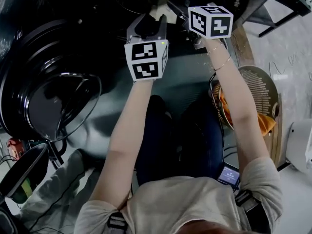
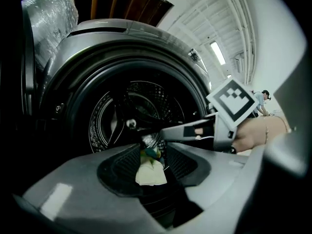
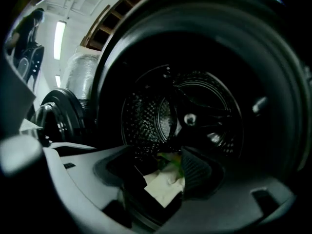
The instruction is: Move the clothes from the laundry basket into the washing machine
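Observation:
A cream cloth with a green patch [image 2: 150, 170] sits between the pads of my left gripper [image 2: 151, 156], which is shut on it at the mouth of the washing machine drum [image 2: 136, 112]. The right gripper [image 3: 168, 168] stands open at the same opening. The cream cloth [image 3: 163, 186] shows low in its gap, and its pads do not press on it. In the left gripper view, one of the right gripper's fingers [image 2: 187, 130] reaches in just above the cloth. In the head view both marker cubes, left [image 1: 146, 60] and right [image 1: 210, 21], are held out toward the dark drum.
The round washer door [image 1: 48, 96] hangs open at the left. A slatted laundry basket [image 1: 261, 89] stands at the person's right side with an orange garment [image 1: 265, 125] in it. The person's knees are below the grippers. Cables and gear lie at the lower left.

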Tool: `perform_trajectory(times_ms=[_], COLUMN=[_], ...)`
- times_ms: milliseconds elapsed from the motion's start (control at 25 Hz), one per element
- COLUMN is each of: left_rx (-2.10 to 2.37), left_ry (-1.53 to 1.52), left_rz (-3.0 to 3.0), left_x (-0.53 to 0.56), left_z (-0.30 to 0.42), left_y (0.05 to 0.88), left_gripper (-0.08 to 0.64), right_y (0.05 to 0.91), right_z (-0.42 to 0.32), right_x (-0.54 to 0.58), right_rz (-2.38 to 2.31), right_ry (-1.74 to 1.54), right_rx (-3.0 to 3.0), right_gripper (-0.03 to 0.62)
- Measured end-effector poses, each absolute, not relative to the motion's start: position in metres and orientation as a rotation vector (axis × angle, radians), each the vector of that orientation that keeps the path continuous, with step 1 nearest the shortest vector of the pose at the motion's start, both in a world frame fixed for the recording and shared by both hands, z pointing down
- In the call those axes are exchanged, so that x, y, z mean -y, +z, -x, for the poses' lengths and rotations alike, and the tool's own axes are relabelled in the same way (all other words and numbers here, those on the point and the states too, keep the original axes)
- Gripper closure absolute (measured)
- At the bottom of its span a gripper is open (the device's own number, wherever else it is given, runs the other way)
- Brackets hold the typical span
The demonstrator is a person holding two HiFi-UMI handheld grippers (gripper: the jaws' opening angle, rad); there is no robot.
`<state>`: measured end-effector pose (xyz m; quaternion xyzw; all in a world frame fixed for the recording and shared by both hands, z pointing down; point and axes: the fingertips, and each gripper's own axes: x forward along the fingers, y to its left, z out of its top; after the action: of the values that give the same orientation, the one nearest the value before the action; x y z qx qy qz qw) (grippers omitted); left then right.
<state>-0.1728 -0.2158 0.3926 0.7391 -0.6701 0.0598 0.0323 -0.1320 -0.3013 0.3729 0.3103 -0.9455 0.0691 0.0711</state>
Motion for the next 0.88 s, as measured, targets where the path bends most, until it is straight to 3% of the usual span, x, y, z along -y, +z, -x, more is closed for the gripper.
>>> perform_trajectory(times_ms=[400,680,880], left_rx=[1.638,1.289,1.039], left_ry=[0.13,0.118,0.177], left_rz=[-2.469,-2.679,-2.815], left_x=[0.202,0.183,0.162], left_z=[0.078,-0.033,-0.112], left_y=[0.404,0.394,0.397], left_gripper=[0.385,0.391,0.391], right_y=[0.331,0.303,0.349], right_z=[-0.027,-0.148,-0.231], right_x=[0.198,0.117,0.08], right_rz=[-0.919,-1.124,-1.312], right_ry=[0.13,0.069,0.061], right_rx=[2.855,2.726,2.457], right_gripper=[0.347,0.354,0.354])
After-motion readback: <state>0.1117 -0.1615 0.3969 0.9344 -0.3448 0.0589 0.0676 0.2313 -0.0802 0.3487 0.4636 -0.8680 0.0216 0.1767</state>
